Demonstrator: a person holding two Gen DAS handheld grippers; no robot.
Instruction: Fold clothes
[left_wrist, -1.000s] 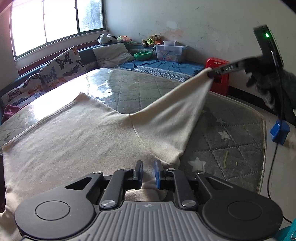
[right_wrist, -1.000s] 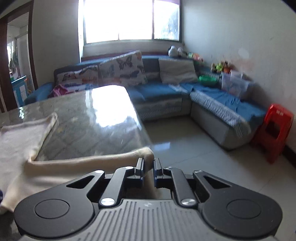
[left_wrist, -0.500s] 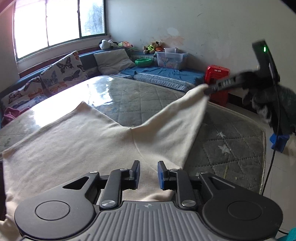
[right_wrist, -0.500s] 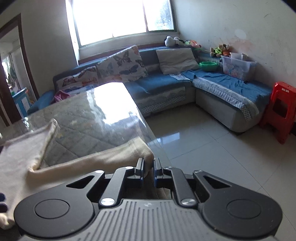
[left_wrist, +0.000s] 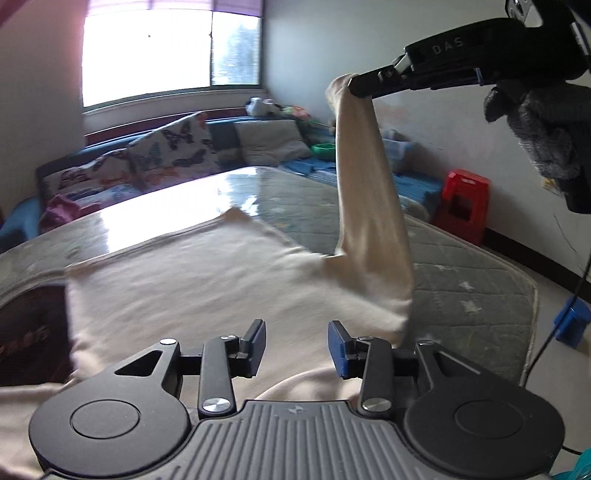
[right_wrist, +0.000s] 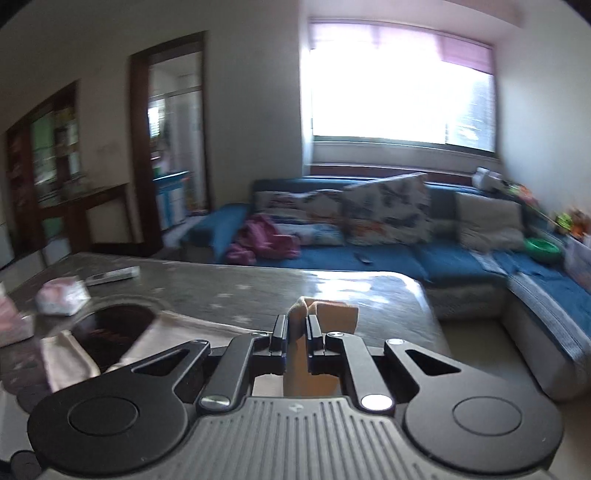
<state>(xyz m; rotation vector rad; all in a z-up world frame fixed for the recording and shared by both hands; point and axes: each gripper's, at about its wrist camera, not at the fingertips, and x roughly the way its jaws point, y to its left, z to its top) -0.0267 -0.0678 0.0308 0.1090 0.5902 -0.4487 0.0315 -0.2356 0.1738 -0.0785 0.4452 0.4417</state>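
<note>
Garment: cream top (left_wrist: 207, 288) spread flat on the quilted table (left_wrist: 461, 273), one sleeve (left_wrist: 369, 192) lifted off it.
Right gripper (right_wrist: 296, 332): pinching the sleeve cuff above the table.
Left gripper (left_wrist: 296, 343): jaws spread, holding nothing, low over the top's near edge.
Technique: likely carry the cuff across the body, keep the sleeve taut, lay it flat before letting go.

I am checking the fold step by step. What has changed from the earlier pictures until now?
The left gripper has opened wide and let go of the cream shirt. The right gripper has lifted the sleeve high above the mattress and turned toward the window. It stays shut on the sleeve; the shirt body stays flat.
</note>
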